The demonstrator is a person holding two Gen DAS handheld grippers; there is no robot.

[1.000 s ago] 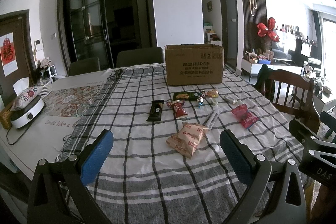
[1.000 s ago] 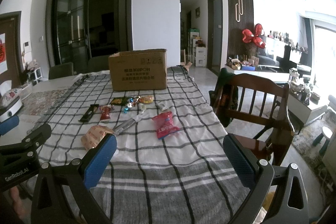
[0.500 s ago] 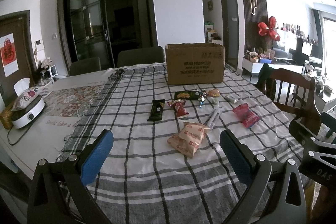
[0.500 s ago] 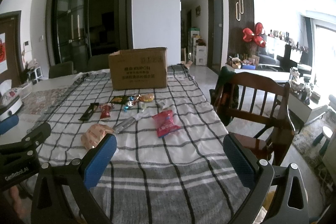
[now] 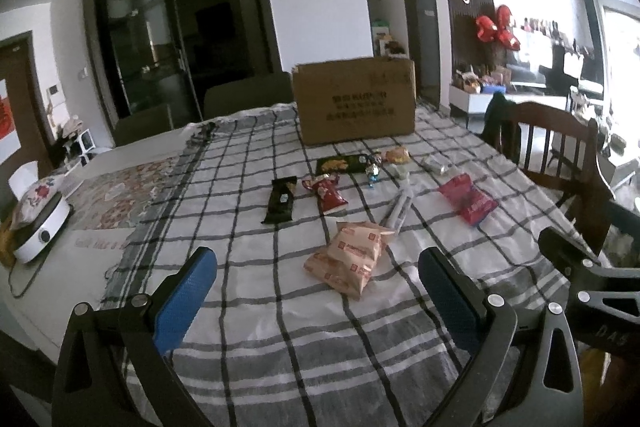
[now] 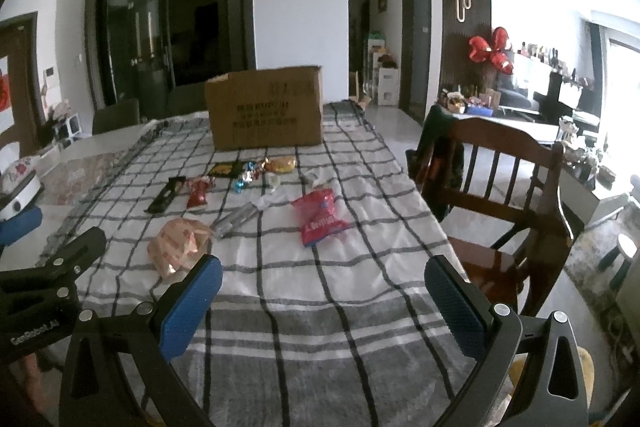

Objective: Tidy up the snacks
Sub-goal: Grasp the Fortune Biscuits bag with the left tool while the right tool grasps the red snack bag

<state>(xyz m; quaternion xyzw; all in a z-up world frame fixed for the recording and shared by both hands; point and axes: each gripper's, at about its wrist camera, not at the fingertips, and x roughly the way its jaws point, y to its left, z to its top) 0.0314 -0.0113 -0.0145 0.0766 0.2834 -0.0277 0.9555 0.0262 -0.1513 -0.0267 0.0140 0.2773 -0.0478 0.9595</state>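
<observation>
Several snack packs lie on the checked tablecloth (image 5: 248, 307) before a brown cardboard box (image 5: 354, 101). The tan biscuit packs (image 5: 348, 257) lie nearest, with a black bar (image 5: 281, 199), a red pouch (image 5: 326, 193), a red bag (image 5: 468, 203) and a clear tube (image 5: 398, 207) beyond. My left gripper (image 5: 318, 287) is open and empty, hovering short of the tan packs. My right gripper (image 6: 324, 291) is open and empty, near the table's front edge; the red bag (image 6: 320, 215) and the tan packs (image 6: 178, 243) lie ahead, the box (image 6: 266, 113) beyond.
A wooden chair (image 6: 504, 195) stands at the table's right side. A white cooker (image 5: 36, 231) sits at the left on a patterned mat. Dark chairs (image 5: 248, 95) stand behind the table. Small candies (image 6: 246, 175) and a bun (image 6: 282, 163) lie near the box.
Both grippers have moved slightly forward toward the snacks. Both remain open. The snacks have not moved.
</observation>
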